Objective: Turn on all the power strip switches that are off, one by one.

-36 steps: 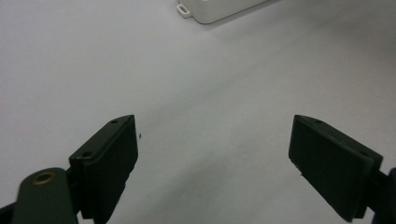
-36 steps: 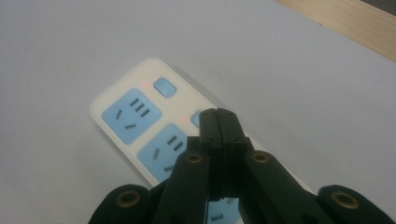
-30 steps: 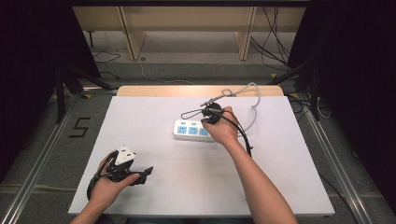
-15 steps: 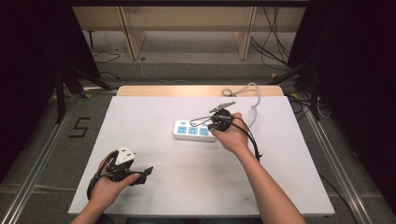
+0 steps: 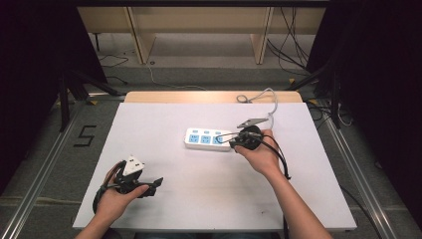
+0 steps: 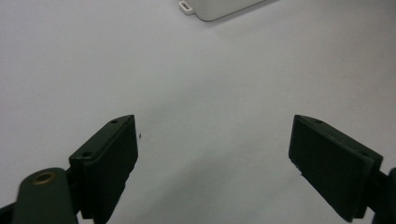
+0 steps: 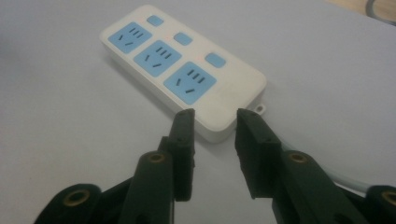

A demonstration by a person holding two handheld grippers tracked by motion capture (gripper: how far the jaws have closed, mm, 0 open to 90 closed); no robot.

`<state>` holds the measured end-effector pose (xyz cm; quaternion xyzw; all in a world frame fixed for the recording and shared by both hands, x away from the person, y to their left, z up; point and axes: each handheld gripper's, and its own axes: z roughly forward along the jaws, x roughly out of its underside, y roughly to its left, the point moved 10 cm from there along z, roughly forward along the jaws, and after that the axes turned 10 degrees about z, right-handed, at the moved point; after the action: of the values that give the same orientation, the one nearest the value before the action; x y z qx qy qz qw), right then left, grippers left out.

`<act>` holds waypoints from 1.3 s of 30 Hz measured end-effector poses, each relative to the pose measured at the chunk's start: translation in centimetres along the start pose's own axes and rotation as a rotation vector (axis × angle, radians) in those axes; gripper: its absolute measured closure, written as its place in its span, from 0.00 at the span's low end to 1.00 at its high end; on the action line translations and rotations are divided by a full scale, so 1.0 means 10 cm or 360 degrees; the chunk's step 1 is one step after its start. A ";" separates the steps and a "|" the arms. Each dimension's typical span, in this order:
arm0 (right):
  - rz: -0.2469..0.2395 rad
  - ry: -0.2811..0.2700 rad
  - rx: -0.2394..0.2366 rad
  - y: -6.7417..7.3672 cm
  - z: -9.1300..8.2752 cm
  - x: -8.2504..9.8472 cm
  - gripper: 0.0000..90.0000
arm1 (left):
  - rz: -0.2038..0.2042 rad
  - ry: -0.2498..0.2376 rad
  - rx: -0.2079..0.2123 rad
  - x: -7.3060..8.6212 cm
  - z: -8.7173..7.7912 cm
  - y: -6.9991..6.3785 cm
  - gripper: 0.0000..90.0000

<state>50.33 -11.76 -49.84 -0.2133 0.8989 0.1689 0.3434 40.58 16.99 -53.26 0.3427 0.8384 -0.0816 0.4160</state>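
Note:
A white power strip (image 5: 206,139) with three blue sockets lies flat at the middle of the table; it also shows as the power strip (image 7: 187,74) in the right gripper view. Its pale cable (image 5: 271,102) curls away toward the back edge. My right gripper (image 5: 233,143) is low at the strip's right end. The right gripper (image 7: 214,122) is open by a narrow gap, its tips just short of the strip's end and holding nothing. My left gripper (image 5: 155,182) rests near the front left. The left gripper (image 6: 217,158) is wide open over bare table, with a corner of the strip (image 6: 219,7) far ahead.
The white table top (image 5: 199,199) has a wooden strip (image 5: 209,96) along its back edge. Metal rails (image 5: 45,164) run along both sides on the floor, with a "5" mark (image 5: 85,135) at the left. Loose cables (image 5: 293,30) lie beyond the table.
My right hand and gripper have drawn back from over the strip, moving right and nearer to the person, to the strip's right end. The left gripper and the strip have stayed put.

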 end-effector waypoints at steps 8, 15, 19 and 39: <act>0.0053 -0.0064 0.0007 -0.19 -0.19 0.25 0.60 | 0.0000 0.0005 -0.0004 0.01 0.00 0.01 0.17; 0.0075 -0.0135 -0.0001 -0.27 -0.36 0.48 0.50 | -0.0015 -0.0002 -0.0008 0.01 0.00 0.02 0.17; 0.0078 -0.0173 -0.0010 -0.29 -0.45 0.61 0.49 | -0.0021 0.0001 -0.0009 0.01 0.01 0.02 0.17; 0.0102 -0.0306 -0.0041 -0.25 -0.57 0.89 0.42 | -0.0021 0.0005 -0.0014 0.01 0.00 0.05 0.17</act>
<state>42.47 -18.87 -52.34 -0.1716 0.8660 0.2109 0.4196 40.81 17.42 -53.27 0.3354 0.8416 -0.0801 0.4158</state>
